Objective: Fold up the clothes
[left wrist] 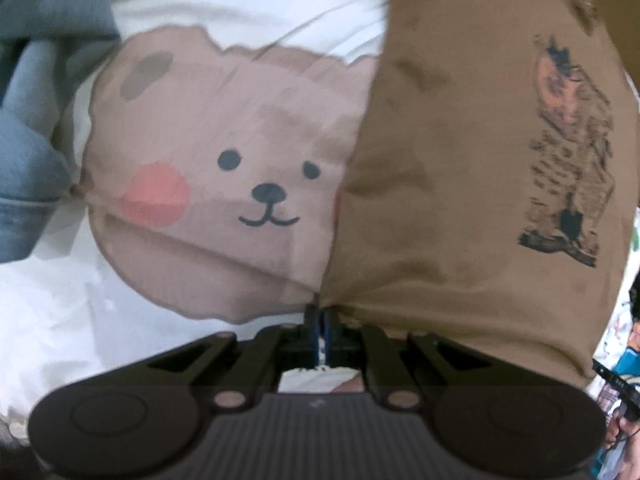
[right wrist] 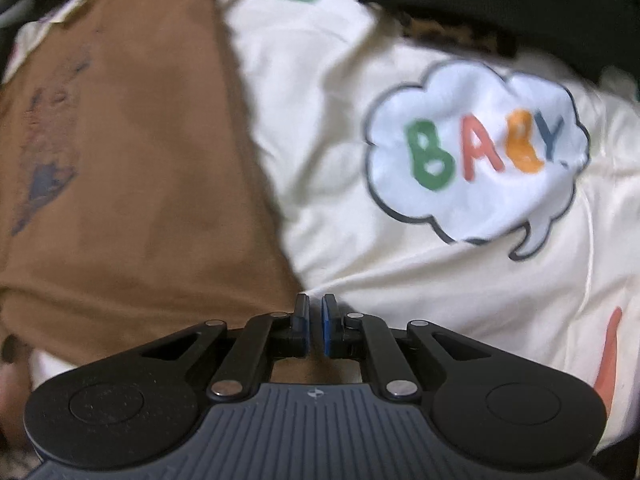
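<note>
Left wrist view: blue denim (left wrist: 28, 128), a soft bear-face print (left wrist: 224, 176) on the white sheet (left wrist: 248, 0), then the brown shirt (left wrist: 460, 168), its corner pinched in the left claw (left wrist: 321, 314). Right claw (right wrist: 315, 312), nearly closed and empty, sits at the shirt's edge.

Left tongs (left wrist: 319, 312) pinched together; right tongs (right wrist: 315, 312) nearly closed, pointing down.

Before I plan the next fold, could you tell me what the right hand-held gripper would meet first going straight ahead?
Probably the cream bedsheet, just beside the edge of the brown shirt; depth is unclear.
</note>
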`<state>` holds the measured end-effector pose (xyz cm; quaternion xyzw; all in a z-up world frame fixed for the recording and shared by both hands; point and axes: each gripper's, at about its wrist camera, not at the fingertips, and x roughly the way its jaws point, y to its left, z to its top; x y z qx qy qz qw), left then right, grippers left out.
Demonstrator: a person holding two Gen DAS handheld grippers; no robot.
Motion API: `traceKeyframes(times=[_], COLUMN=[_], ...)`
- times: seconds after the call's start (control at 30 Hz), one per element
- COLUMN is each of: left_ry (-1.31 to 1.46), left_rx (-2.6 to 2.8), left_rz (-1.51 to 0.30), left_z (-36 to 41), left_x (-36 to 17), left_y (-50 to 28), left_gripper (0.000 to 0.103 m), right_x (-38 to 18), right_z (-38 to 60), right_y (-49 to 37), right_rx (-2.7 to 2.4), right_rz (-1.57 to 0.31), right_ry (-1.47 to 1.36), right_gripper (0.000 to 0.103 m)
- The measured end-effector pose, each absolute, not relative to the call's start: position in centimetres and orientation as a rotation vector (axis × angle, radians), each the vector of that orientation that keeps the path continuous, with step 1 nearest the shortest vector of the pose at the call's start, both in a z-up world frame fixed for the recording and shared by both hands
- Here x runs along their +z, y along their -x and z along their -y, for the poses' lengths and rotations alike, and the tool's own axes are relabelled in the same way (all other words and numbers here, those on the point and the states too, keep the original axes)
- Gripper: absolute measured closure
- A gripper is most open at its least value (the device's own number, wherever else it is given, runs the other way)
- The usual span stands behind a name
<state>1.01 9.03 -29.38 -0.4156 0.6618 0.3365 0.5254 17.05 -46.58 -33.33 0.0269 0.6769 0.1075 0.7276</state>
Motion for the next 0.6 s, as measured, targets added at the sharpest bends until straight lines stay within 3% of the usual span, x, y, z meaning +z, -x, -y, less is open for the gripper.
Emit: traceKeyframes(times=[0.17, 0.43, 0.5, 0.57, 0.6], left_ry=[1.012, 0.974, 0.952, 0.887, 0.844], left_rx=[0.857, 0.837, 0.818, 0.795, 0.781], left_rz=[-1.531, -1.460, -1.489, -1.531, -1.557], left_z=[-10.1, -11.1, -11.0, -10.7, -10.4], left_x=[-27.4, -21.5, -20.4, -19.2, -19.0], left_y=[-1.6, -5.9, -7.9, -9.2, -9.5], left_gripper=[0.076, 0.054, 0.052, 0.050, 0.048], right_x=[-31.4, -28.3, -27.6, -27.4, -27.3], right_z=[47.4, 47.7, 47.3, 47.0, 46.8], right_y=[-16.8, -16.1, -15.8, -15.6, -15.5], right_rx=[0.233, 0.247, 0.263, 0.274, 0.279], right_rz=[-1.430, -1.350, -1.331, -1.319, -1.314], right_ry=[-0.094, -0.152, -0.165, -0.160, -0.157], right_gripper=[0.096, 0.091, 0.083, 0.064, 0.064])
